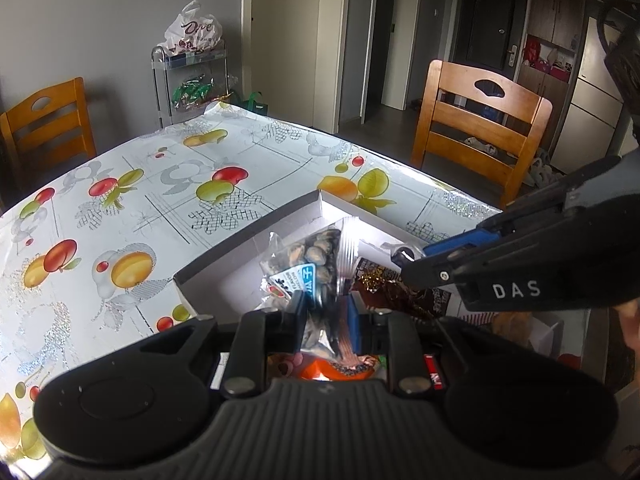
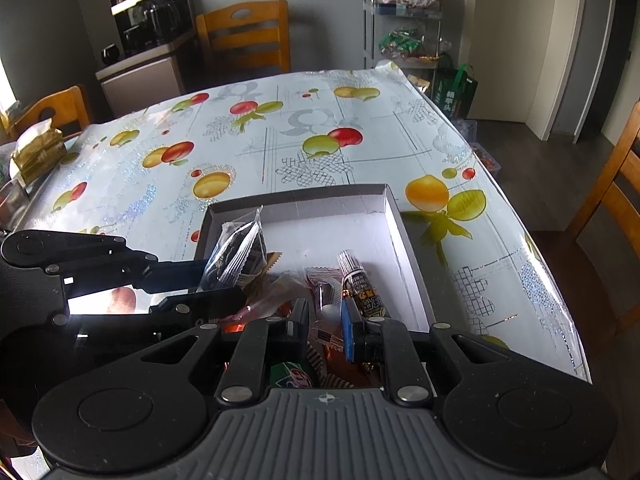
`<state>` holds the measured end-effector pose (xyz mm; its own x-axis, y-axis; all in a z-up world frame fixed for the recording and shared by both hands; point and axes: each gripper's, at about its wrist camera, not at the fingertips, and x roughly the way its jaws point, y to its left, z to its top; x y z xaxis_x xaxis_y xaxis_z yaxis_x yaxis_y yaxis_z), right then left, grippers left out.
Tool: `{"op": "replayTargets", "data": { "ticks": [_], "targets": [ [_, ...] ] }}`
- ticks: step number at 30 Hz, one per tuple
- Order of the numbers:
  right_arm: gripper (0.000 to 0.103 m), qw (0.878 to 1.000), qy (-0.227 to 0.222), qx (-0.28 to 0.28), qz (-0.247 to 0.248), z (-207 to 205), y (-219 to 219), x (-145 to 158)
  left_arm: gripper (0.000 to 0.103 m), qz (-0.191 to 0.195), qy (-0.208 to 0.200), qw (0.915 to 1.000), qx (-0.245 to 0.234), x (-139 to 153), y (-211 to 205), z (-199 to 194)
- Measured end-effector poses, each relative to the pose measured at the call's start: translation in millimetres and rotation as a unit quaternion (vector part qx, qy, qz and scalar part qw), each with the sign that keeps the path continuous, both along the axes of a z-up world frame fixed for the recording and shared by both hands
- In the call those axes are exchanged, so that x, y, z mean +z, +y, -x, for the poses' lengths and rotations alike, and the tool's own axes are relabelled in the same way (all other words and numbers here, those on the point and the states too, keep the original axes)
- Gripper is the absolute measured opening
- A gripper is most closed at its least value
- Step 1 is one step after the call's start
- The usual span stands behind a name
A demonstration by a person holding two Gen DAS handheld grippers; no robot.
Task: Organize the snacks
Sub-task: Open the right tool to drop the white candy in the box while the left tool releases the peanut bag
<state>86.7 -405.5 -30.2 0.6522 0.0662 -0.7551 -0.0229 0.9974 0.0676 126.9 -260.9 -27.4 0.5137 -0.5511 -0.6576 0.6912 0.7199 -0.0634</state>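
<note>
A shallow white cardboard box (image 1: pixel 256 236) (image 2: pixel 404 232) lies on the fruit-print table and holds several snack packets. My left gripper (image 1: pixel 326 312) is shut on a clear packet of dark seeds (image 1: pixel 316 264) and holds it upright over the box; the right wrist view shows the same packet (image 2: pixel 236 256) at the box's left side. My right gripper (image 2: pixel 325 320) is over the near part of the box, its fingers closed around a clear wrapped snack (image 2: pixel 326 316). A dark stick-shaped packet (image 2: pixel 362 288) lies beside the blue finger. The right gripper also shows in the left wrist view (image 1: pixel 404 258).
The table (image 2: pixel 280 140) carries a gold packet stack (image 2: pixel 36 152) at its far left edge. Wooden chairs (image 1: pixel 480 120) (image 2: pixel 244 36) stand around it. A wire rack with bags (image 2: pixel 408 32) stands behind the far corner.
</note>
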Motion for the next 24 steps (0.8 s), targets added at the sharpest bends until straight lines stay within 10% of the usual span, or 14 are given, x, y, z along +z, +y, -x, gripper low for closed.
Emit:
{"op": "replayTargets", "data": {
  "ticks": [24],
  "targets": [
    [0.02, 1.0, 0.022, 0.002, -0.001, -2, -2, -14, 0.03, 0.002, 0.025, 0.9997, 0.007, -7, -2, -3]
  ]
}}
